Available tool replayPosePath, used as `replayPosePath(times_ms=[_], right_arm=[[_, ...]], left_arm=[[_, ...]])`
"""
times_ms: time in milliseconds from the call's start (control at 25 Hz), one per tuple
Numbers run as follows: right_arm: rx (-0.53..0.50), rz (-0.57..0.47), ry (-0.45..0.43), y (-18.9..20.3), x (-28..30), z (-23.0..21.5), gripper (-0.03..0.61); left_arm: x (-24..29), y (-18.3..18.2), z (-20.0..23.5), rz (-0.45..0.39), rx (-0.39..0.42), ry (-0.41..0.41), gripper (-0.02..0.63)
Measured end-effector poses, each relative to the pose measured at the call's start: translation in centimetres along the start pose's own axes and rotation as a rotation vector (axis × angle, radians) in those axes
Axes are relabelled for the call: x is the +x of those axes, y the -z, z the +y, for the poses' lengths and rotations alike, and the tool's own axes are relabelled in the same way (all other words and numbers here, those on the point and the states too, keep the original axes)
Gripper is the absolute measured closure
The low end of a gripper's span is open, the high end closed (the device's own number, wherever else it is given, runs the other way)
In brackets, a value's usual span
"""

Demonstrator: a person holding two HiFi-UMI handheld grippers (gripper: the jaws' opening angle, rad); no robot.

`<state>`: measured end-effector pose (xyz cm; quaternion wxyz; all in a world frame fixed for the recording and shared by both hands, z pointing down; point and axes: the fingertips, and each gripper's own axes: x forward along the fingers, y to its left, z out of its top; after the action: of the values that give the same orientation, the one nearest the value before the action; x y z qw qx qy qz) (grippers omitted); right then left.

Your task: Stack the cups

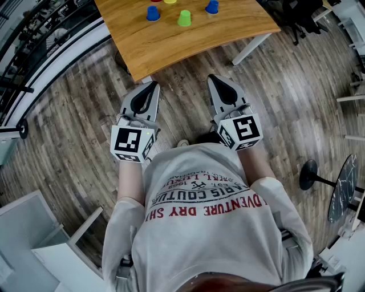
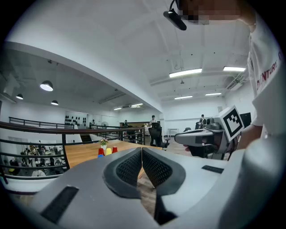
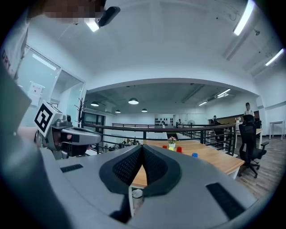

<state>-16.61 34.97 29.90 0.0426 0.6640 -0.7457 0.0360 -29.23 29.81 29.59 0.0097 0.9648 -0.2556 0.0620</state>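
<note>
While the left gripper and right gripper are hovering short of the tabletop, each pair of fingers is pressing together, empty — the cups are sitting unstacked there.

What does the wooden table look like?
The table has a light brown top that looks like wood, with a rounded corner, on a slanted white leg. It stands on the grey plank floor. On it stand small cups: a green cup between two blue cups, with more cut off at the picture's edge.
</note>
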Motion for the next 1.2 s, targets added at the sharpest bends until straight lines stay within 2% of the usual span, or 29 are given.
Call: replayPosePath(times_ms=[480,600,640,680,720,760,1200], right_arm=[[0.017,-0.014,-0.018,0.0,0.2,0.0,0.551],[0.027,-0.031,-0.027,-0.4,0.5,0.0,0.548],[0.027,-0.033,-0.028,-0.5,0.7,0.0,0.531],[0.025,-0.032,-0.030,-0.5,0.9,-0.1,0.457],[0.022,-0.029,-0.032,-0.5,1.2,-0.2,0.342],[0.017,-0.020,-0.035,-0.4,1.5,-0.3,0.296],[0.014,0.046,-0.081,1.0,5.1,-3.2,0.296]], left_arm=[[0.7,-0.2,1.0,-0.007,-0.046,-0.003,0.597],[0.8,-0.2,1.1,-0.005,-0.037,0.003,0.597],[0.8,-0.2,1.1,-0.005,-0.031,0.005,0.597],[0.8,-0.2,1.2,-0.005,-0.028,0.006,0.597],[0.9,-0.2,1.3,-0.007,-0.027,0.006,0.597],[0.9,-0.2,1.4,-0.010,-0.028,0.005,0.597],[3.6,0.9,3.5,0.014,-0.054,-0.063,0.597]])
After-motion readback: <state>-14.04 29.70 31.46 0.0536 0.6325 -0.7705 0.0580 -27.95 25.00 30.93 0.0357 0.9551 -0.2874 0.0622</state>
